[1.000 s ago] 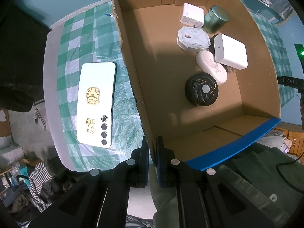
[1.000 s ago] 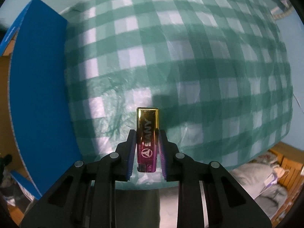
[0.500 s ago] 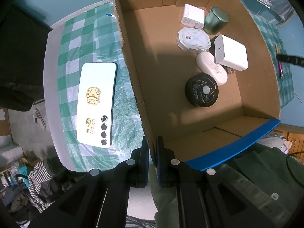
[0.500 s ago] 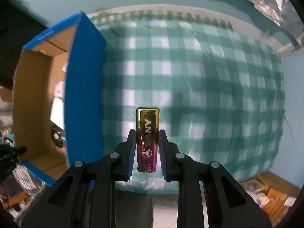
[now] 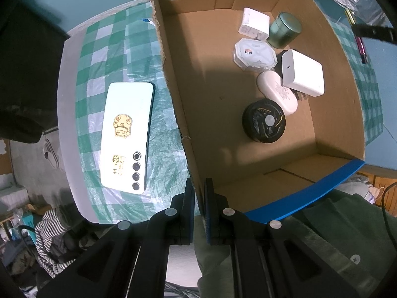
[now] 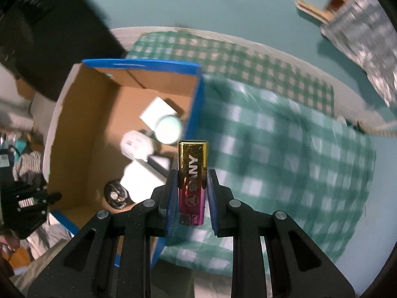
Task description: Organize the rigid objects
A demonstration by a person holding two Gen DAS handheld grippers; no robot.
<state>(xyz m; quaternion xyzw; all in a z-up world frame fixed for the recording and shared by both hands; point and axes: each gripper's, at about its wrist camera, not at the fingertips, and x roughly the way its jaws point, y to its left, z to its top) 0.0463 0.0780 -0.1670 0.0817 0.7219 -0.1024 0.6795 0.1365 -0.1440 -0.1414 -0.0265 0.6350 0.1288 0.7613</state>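
Note:
My right gripper (image 6: 192,181) is shut on a gold and pink lighter (image 6: 193,173), held upright in the air above the blue edge of the cardboard box (image 6: 74,124). In the left wrist view that gripper and the lighter (image 5: 361,47) show past the box's far right wall. My left gripper (image 5: 199,193) points down and is shut on the near left wall of the box (image 5: 178,104). A white phone (image 5: 126,134) lies face down on the green checked cloth, left of the box.
Inside the box lie a black round fan (image 5: 264,121), a white oval case (image 5: 276,92), a white charger (image 5: 302,73), an octagonal white case (image 5: 255,54), a green tin (image 5: 285,29) and a small adapter (image 5: 254,23). The box's left half is bare cardboard.
My right gripper rose and swung from over the checked cloth toward the box, rolling as it went, still holding the lighter. The left gripper and the box stayed put.

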